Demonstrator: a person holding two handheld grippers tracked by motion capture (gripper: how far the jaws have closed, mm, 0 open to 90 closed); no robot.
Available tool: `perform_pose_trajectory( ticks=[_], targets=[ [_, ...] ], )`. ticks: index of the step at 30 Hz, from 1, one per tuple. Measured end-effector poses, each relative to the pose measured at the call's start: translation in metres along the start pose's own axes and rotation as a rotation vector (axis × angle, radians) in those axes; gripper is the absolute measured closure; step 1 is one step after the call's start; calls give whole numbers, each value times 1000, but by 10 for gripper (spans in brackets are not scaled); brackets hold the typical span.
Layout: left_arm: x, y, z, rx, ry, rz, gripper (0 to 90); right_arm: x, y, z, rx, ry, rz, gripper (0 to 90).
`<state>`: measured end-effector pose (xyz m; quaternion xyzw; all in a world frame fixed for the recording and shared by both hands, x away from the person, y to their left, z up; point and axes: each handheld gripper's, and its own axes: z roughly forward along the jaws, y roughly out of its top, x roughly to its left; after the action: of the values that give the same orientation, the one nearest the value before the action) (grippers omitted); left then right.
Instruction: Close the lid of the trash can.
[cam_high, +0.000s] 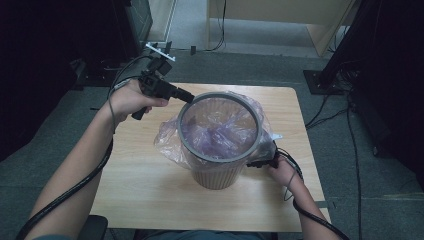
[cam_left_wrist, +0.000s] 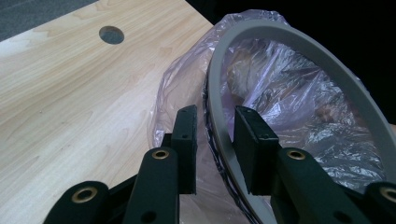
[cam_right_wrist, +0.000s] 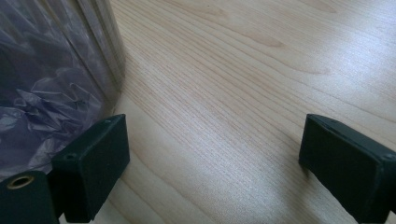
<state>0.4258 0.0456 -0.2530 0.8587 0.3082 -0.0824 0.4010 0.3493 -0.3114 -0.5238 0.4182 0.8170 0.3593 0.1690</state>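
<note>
At centre frame on the desk, my bin stands upright, its bag folded over the grey ring. Left tongs straddle that ring, jaws slightly apart, not pinching. Right tongs are spread wide at the bin's lower right.

Grey ring on a beige, ribbed bin; the bag looks faintly purple; table pale woodgrain; jaws black.
</note>
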Motion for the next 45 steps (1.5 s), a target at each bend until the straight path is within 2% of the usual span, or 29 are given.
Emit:
perform_pose_trajectory(
  ticks=[3,7,15,20,25,28,31,35,40,45],
  targets=[
    [-1,0,-4,-19,23,9,680,0,0,0,0,0,0,81],
    [0,-2,-10,-39,35,15,648,0,0,0,-1,0,1,81],
    [12,-14,-21,-56,58,-11,594,0,0,0,0,0,0,81],
    [21,-22,-22,-60,83,-21,536,0,0,0,0,0,0,81],
    [26,-30,-24,-94,97,-19,489,0,0,0,-1,0,1,81],
    [29,-32,-24,-98,115,-19,457,0,0,0,-1,0,0,81],
    [34,-34,-22,-99,137,-27,429,0,0,0,0,0,0,81],
    [40,-39,-22,-114,142,-43,395,0,0,0,-1,0,0,81],
    [47,-49,-20,-113,160,-60,377,0,0,0,0,0,0,81],
    [54,-60,-20,-146,189,-59,366,0,0,0,0,0,0,81]
  ],
)
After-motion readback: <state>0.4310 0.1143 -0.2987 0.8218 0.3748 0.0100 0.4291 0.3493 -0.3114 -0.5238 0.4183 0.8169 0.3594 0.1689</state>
